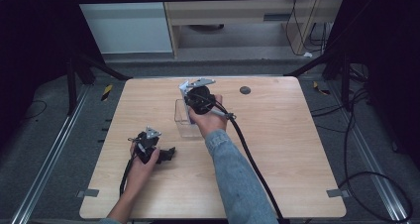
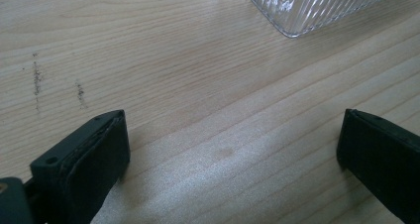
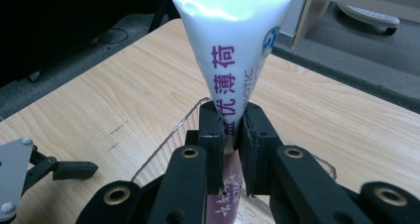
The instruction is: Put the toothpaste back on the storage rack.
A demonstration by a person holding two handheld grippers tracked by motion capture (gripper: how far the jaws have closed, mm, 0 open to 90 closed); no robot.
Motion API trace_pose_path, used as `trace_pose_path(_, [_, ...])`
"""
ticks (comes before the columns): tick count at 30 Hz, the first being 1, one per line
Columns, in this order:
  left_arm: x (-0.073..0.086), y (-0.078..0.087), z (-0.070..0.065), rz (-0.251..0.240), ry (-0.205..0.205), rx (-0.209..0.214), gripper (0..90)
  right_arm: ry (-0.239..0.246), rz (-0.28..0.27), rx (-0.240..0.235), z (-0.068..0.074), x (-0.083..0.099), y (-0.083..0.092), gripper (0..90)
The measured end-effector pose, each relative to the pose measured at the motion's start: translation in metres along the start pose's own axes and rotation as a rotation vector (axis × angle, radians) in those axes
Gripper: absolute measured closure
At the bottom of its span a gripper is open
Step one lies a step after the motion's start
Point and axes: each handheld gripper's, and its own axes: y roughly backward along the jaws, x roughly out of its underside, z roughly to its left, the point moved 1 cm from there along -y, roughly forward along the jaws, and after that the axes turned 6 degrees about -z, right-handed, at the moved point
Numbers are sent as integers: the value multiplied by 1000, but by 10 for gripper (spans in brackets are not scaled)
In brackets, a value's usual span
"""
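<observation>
A white squeeze tube (image 3: pixel 229 45) with purple lettering stands upright, its flat crimped end at the top. My right gripper (image 3: pixel 233 127) is shut on its narrow lower part. The tube's bottom end reaches down inside a clear plastic box (image 3: pixel 166 142). In the high view the right gripper (image 1: pixel 198 104) hangs over that box (image 1: pixel 182 121) near the table's middle. My left gripper (image 1: pixel 166 154) rests low at the left front of the table. Its jaws (image 2: pixel 233 154) stand wide open with bare wood between them. A ribbed corner of the clear box (image 2: pixel 317 6) lies just ahead of it.
The wooden table (image 1: pixel 277 149) has a small dark round spot (image 1: pixel 244 90) near its far edge. The right gripper's black cable (image 1: pixel 252 159) trails toward the near edge. Dark frame posts and floor cables surround the table.
</observation>
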Motion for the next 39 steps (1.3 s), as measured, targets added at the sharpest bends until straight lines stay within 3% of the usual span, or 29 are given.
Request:
trace_pose_path(10, [0, 0, 0, 0, 0, 0, 0, 0, 8, -11, 4, 2, -2, 807])
trace_pose_path(26, [0, 0, 0, 1, -3, 2, 0, -2, 65, -15, 6, 12, -16, 806])
trace_pose_path(39, [0, 0, 0, -2, -1, 3, 0, -31, 78, -3, 3, 8, -30, 802])
